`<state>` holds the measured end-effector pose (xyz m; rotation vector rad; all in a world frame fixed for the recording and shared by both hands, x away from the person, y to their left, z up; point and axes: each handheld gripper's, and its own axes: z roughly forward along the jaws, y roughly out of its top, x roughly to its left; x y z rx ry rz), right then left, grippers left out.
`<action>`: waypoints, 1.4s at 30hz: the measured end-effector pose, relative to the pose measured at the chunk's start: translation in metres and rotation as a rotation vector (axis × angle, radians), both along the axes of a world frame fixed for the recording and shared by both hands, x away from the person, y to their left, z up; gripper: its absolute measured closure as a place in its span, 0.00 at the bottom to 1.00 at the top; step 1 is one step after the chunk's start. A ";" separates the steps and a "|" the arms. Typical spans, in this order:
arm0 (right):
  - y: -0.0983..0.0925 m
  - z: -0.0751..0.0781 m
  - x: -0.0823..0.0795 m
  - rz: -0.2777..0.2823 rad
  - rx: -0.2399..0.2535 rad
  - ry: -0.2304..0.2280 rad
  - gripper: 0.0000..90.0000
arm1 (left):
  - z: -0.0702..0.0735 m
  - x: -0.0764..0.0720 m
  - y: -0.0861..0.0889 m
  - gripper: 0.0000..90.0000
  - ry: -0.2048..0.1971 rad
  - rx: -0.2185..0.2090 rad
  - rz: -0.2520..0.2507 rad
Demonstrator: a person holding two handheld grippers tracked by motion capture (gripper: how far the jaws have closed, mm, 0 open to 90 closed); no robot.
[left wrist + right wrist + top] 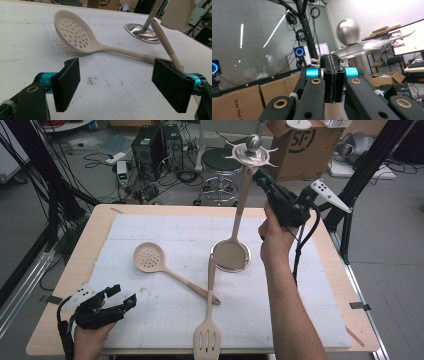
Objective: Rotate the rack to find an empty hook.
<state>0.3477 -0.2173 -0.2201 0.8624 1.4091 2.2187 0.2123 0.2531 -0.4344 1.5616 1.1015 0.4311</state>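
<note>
One beige solid spatula hangs on the steel hook stand, right claw clenched there, left claw released; beige perforated skimmer and beige slotted turner remain on the surface.

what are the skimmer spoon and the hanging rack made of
The skimmer spoon looks like matte beige silicone or plastic: a dull, even surface with no glare and moulded round holes. The hanging rack looks like polished metal, probably stainless steel: its round base and ball top shine with mirror-like reflections.
</note>
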 end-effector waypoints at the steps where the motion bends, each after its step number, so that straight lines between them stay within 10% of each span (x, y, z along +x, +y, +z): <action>1: 0.003 0.001 0.000 0.004 -0.003 -0.006 1.00 | 0.000 0.000 0.000 0.26 0.000 0.003 -0.002; 15: 0.009 0.002 -0.007 -0.050 -0.035 -0.033 1.00 | 0.001 -0.002 0.002 0.26 -0.003 -0.003 0.002; 28: -0.019 -0.014 0.011 -0.113 -0.005 0.062 1.00 | 0.001 -0.002 0.002 0.26 -0.001 -0.001 0.007; 33: -0.029 -0.013 0.012 -0.122 0.077 0.058 1.00 | 0.001 -0.003 0.003 0.26 -0.003 -0.004 0.010; 42: -0.025 0.000 0.003 -0.135 0.014 -0.002 1.00 | 0.001 -0.003 0.002 0.26 -0.006 0.001 0.005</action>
